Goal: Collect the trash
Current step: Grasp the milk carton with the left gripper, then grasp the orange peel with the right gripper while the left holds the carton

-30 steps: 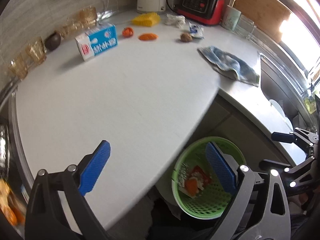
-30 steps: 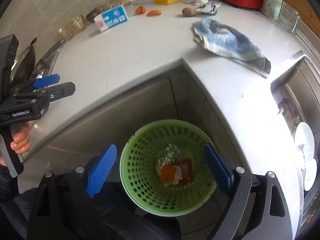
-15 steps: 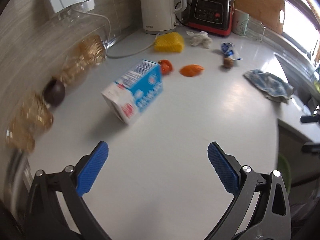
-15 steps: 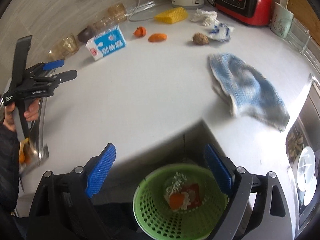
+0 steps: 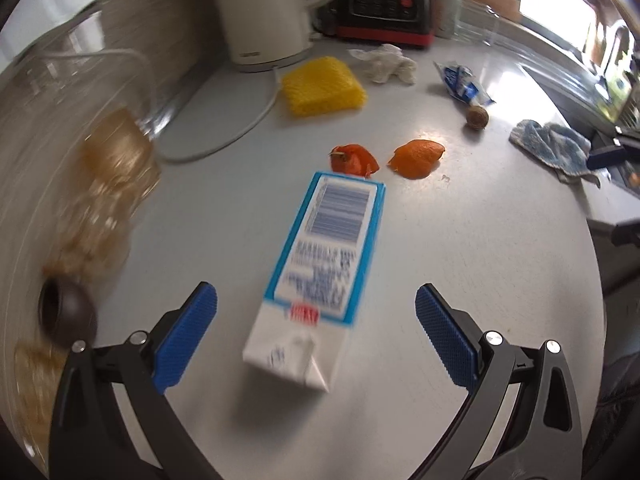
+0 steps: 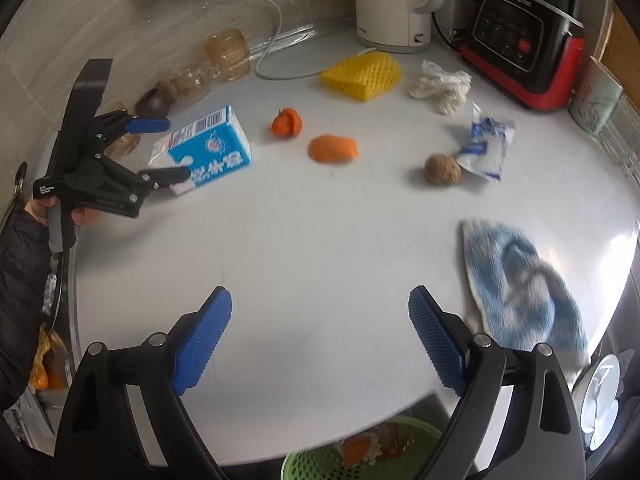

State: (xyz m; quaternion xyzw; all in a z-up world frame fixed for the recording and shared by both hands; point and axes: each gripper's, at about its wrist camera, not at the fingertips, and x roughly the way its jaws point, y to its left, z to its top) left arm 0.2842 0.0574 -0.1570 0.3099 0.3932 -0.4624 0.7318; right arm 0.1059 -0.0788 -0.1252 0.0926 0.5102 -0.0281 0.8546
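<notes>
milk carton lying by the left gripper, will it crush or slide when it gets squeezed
The milk carton lies flat on its broad side, so it should not roll or tip. Its end looks creased, so it is probably empty, light, and may dent under the left gripper. On the smooth white counter it could skid if nudged.

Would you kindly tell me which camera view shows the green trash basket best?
The right wrist view: the green trash basket peeks out below the counter edge at the bottom, with scraps inside, partly cut off by the frame. The left wrist view does not show it at all.
</notes>
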